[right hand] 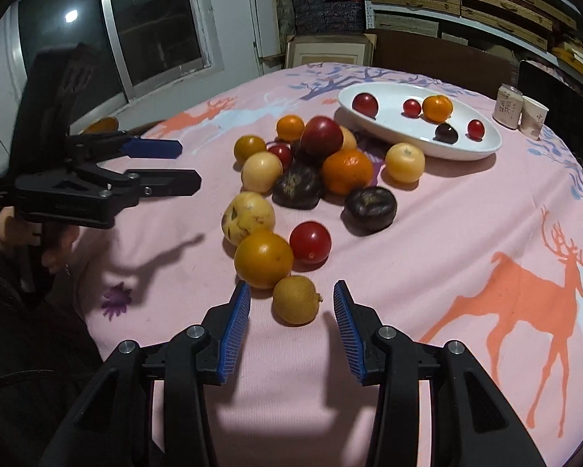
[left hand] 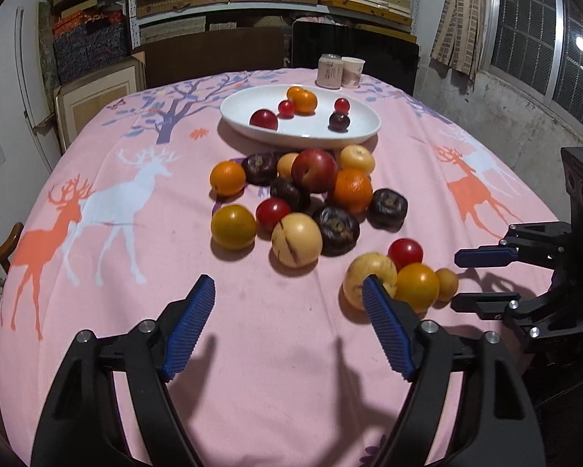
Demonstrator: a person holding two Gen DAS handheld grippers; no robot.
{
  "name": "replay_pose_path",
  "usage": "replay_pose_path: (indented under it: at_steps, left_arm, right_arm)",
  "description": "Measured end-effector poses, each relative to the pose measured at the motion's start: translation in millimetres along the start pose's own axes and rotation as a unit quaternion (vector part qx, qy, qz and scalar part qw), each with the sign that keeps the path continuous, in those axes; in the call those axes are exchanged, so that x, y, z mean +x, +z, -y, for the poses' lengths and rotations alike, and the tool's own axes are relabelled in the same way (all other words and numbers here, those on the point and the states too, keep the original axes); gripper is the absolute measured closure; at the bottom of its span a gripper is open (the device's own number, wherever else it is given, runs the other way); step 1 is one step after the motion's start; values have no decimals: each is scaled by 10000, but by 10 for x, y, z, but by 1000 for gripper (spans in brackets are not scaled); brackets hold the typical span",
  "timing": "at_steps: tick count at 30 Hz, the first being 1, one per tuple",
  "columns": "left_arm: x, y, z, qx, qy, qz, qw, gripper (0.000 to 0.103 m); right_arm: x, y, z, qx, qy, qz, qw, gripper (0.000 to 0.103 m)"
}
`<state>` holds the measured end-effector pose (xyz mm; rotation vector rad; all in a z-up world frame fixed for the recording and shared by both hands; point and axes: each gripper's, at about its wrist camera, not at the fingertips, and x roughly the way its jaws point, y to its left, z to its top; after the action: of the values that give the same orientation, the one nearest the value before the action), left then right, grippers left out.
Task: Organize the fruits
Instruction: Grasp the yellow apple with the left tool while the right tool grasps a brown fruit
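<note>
Straddling a small brown fruit [right hand: 296, 300], the right claw [right hand: 291, 325] stands wide, lined up to close on it, I judge. Wide and empty, the left claw [left hand: 288, 325] waits. Loose fruits crowd the desk [left hand: 252, 350] before the white plate [left hand: 365, 132], likely their destination.

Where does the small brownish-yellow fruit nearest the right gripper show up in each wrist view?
Left wrist: small brownish-yellow fruit at right of centre, beside the yellow tomato, just off the right gripper.
Right wrist: low centre, between the open fingers.
Shared landmark: white oval plate.
</note>
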<state>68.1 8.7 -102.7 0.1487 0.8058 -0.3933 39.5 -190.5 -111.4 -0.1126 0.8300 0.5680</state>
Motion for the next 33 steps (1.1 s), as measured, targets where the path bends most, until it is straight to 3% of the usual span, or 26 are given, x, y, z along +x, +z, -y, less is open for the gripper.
replay_pose_path:
  at_steps: [1,4,15,18,21,33]
  left_arm:
    - [14,-17,7,-14,0,-43,10000,27]
    - [46,-45,73,36,3,-133,9999,27]
    - [408,40,485,404,81,-186,9990,29]
    - [584,41,533,410,-2,-547,9977,44]
    - [526,32,554,402,28,-358,9985,65]
    - [323,-16,471,63,-158,-45,9998,65]
  right_arm:
    - [48,-4,-31,-13,-17,-48,10000,59]
    - [140,-23,-45,-45,-241,-90,9997,74]
    - [-22,-171,311,588,48,474,9971,74]
    - [-31,-171,341,619,182,497,9967,74]
    - [-50,-182,392,773,331,553,9949,74]
    - [-114,-191,387,787,374,788,9931,74]
